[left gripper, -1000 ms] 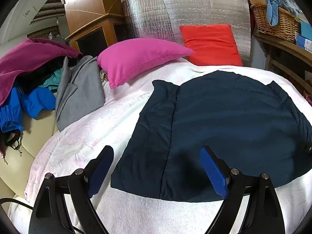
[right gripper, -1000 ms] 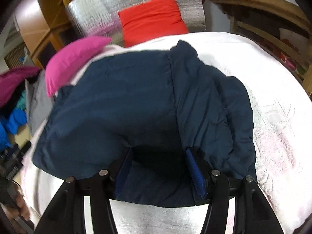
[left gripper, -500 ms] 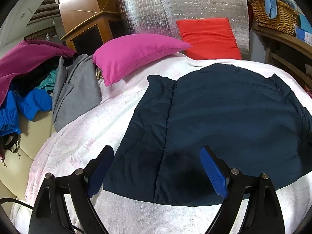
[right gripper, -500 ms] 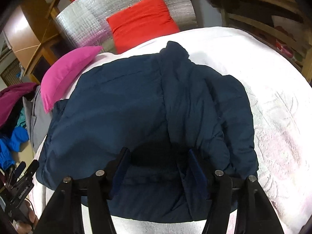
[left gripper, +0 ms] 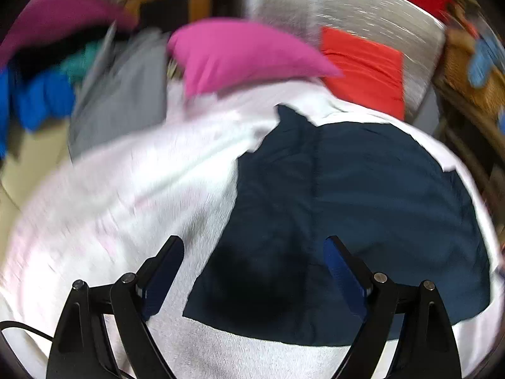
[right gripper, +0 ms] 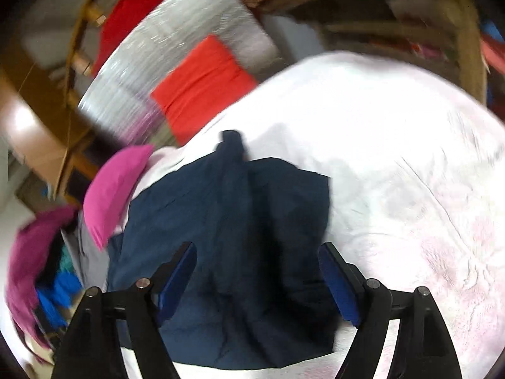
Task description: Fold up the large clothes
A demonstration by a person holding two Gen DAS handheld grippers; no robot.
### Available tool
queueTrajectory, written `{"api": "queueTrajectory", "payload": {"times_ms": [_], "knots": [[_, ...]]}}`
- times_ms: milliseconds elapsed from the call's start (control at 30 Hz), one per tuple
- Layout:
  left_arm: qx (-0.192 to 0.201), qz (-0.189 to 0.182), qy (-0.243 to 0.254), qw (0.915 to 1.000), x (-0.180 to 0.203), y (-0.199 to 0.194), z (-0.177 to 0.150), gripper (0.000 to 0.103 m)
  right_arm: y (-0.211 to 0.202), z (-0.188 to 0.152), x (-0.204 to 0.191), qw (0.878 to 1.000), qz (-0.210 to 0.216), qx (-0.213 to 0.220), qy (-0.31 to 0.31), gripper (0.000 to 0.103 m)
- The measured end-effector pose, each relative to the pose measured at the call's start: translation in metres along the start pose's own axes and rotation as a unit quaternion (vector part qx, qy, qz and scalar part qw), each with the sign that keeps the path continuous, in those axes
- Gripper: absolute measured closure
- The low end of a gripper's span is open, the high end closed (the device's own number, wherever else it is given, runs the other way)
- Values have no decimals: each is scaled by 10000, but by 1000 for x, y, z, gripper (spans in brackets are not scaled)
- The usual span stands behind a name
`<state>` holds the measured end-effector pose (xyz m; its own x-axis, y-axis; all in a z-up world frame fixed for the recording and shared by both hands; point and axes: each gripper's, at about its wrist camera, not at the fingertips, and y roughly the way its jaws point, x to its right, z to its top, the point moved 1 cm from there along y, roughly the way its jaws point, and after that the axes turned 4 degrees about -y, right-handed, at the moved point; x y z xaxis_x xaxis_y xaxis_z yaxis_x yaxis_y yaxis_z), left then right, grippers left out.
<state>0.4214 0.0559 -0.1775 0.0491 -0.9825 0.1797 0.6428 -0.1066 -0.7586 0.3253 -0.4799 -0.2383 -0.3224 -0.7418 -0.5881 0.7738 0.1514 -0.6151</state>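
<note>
A dark navy padded jacket [left gripper: 353,214] lies partly folded on the white bed cover [left gripper: 126,195]. It also shows in the right wrist view [right gripper: 240,252], where a folded strip runs down its middle. My left gripper [left gripper: 254,271] is open and empty, hovering over the jacket's near left corner. My right gripper [right gripper: 257,274] is open and empty, above the jacket's near edge. Both views are motion-blurred.
A pink pillow [left gripper: 240,53] and a red cushion [left gripper: 366,66] lie at the bed's head against a silver foil panel [left gripper: 347,6]. A grey garment [left gripper: 120,94] and a pile of magenta and blue clothes [left gripper: 41,63] lie left. Wooden shelves [right gripper: 394,25] stand right.
My right gripper has opened wider and pulled back from the jacket, tilting. My left gripper has swung left, so the jacket sits further right. Both views turned blurry.
</note>
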Motion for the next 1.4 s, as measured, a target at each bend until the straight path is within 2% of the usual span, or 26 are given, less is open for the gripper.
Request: {"api": "queueTrajectory", "payload": {"times_ms": [67, 167, 267, 333, 433, 533, 567, 667, 733, 767, 867, 1000, 1100, 1167, 1267, 1333, 1400], "knots": [[-263, -233, -465, 9983, -16, 15, 3, 13, 9, 5, 19, 9987, 160, -234, 423, 21], [-686, -487, -897, 9924, -27, 38, 2, 13, 29, 8, 32, 9941, 426, -629, 781, 20], [-933, -730, -991, 9880, -22, 51, -3, 13, 51, 5, 32, 9899, 513, -1024, 836, 20], [-901, -663, -926, 9894, -18, 53, -4, 13, 67, 2, 28, 9873, 570, -1228, 828, 16], [-831, -652, -911, 9902, -14, 51, -7, 13, 73, -1, 14, 9903, 527, -1202, 461, 11], [-756, -543, -776, 9926, -10, 50, -8, 14, 74, -6, 1, 9924, 547, -1095, 139, 14], [-728, -509, -746, 9933, -9, 49, -9, 16, 72, -7, -6, 9935, 484, -1026, -28, 18], [-633, -400, -668, 9950, -7, 49, -5, 20, 63, -12, -31, 9959, 49, -650, -632, 43], [-545, -274, -544, 9967, -2, 47, -5, 20, 54, -12, -48, 9932, -155, -320, -1104, 47], [-523, -236, -510, 9970, -1, 48, -4, 20, 55, -13, -53, 9906, -380, -251, -1291, 47], [-378, -37, -293, 9988, 7, 43, -3, 20, 76, -22, -47, 9872, -741, -610, -1271, 45], [-243, 234, -49, 9994, 16, 39, -3, 20, 70, -18, -43, 9904, -681, -626, -1030, 43], [-83, 411, 25, 9991, 17, 33, -1, 20, 56, -14, -35, 9928, -721, -569, -767, 35], [128, 514, 62, 9986, 18, 23, 0, 20, 42, -11, -31, 9939, -823, -331, -662, 34], [422, 652, 152, 9969, 17, 8, 0, 20, 10, -7, -27, 9945, -871, 261, -529, 31], [626, 719, 228, 9952, 18, 0, 0, 20, -7, -8, -29, 9930, -781, 664, -586, 31], [748, 733, 289, 9941, 19, -4, 1, 20, -18, -11, -35, 9914, -610, 859, -773, 31]]}}
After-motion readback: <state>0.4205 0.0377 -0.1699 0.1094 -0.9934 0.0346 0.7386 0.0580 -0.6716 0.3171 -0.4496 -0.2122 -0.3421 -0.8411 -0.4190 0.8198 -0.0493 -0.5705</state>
